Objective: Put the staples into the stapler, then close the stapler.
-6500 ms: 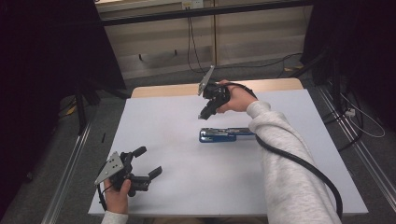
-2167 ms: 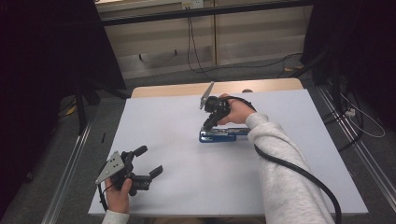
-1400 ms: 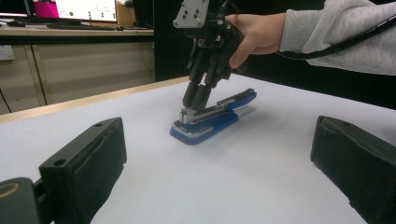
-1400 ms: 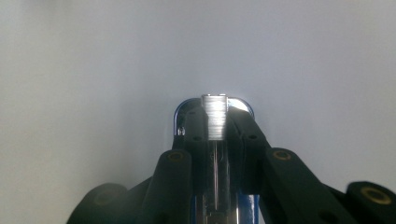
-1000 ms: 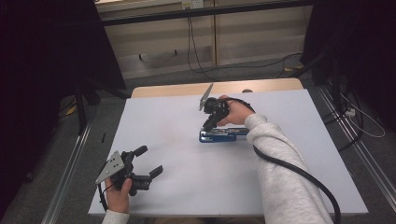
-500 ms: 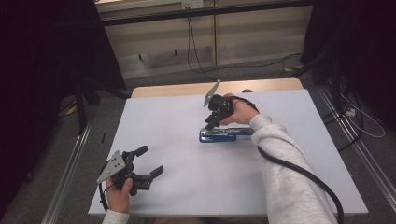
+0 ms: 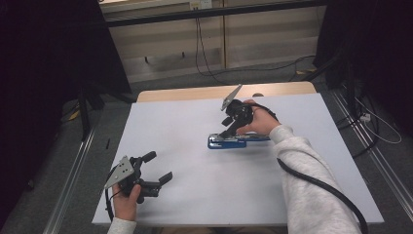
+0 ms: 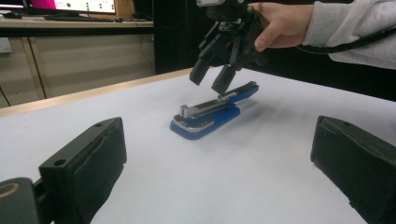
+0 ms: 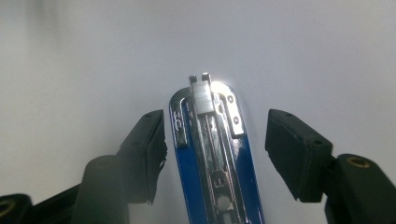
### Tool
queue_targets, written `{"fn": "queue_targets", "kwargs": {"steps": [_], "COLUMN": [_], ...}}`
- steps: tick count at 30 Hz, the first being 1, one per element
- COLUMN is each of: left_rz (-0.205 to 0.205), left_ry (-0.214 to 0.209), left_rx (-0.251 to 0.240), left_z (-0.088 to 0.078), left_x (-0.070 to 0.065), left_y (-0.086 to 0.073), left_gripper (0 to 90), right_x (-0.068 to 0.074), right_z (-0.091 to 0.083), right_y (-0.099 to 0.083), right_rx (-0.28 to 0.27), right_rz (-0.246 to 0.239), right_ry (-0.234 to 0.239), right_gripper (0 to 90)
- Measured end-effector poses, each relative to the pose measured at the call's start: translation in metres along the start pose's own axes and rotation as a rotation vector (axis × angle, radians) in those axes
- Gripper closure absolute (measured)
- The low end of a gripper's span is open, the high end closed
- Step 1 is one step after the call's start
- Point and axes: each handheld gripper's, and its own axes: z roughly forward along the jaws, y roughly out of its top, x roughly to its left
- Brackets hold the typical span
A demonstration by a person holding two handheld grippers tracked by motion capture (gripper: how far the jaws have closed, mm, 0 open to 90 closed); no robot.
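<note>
A blue stapler [image 7: 233,142] with a bare metal staple channel on top lies flat near the middle of the white table [image 7: 185,122]. My right gripper [image 7: 225,127] hovers just above its far end, pointing down at it. The jaws have just been opening. In the right gripper view the stapler [image 9: 212,154] runs between the jaws of the right gripper [image 9: 215,128], and neither pad touches it. My left gripper [image 7: 159,166] rests at the near left of the table, open and holding nothing. From the left gripper [image 8: 219,154] I see the stapler [image 8: 210,114] under the right gripper [image 8: 209,80].
A black cable [image 7: 316,183] trails from the right gripper along the grey sleeve. The table's wooden far edge [image 7: 195,92] borders a floor with loose cables. Metal rails [image 7: 73,170] run along both sides of the table.
The right gripper's jaws have spread apart from the stapler, and the hand has shifted a little to the right and up. The stapler lies where it was. The left gripper has not moved.
</note>
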Motion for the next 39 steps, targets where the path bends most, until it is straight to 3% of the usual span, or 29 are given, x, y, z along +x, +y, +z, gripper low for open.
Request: {"fn": "queue_targets", "kwargs": {"steps": [8, 19, 27, 39], "left_rz": [-0.002, -0.041, -0.067, -0.078], "left_ry": [0.002, 0.009, 0.035, 0.025], "left_rx": [0.018, 0.080, 0.077, 0.150], "left_z": [0.004, 0.009, 0.016, 0.039], "left_x": [0.001, 0.002, 0.005, 0.006], "left_y": [0.000, -0.002, 0.000, 0.000], "left_gripper": [3.3, 3.2, 3.2, 3.1], "right_x": [0.003, 0.012, 0.019, 0.026], "right_z": [-0.006, -0.022, -0.036, -0.051], "right_y": [-0.014, -0.041, -0.062, -0.093], "right_rx": [-0.001, -0.007, -0.025, -0.065], "right_rz": [0.041, 0.085, 0.113, 0.179], "right_ry": [-0.042, -0.112, -0.159, -0.216], "right_gripper": [25.9, 15.0, 13.9, 13.2]}}
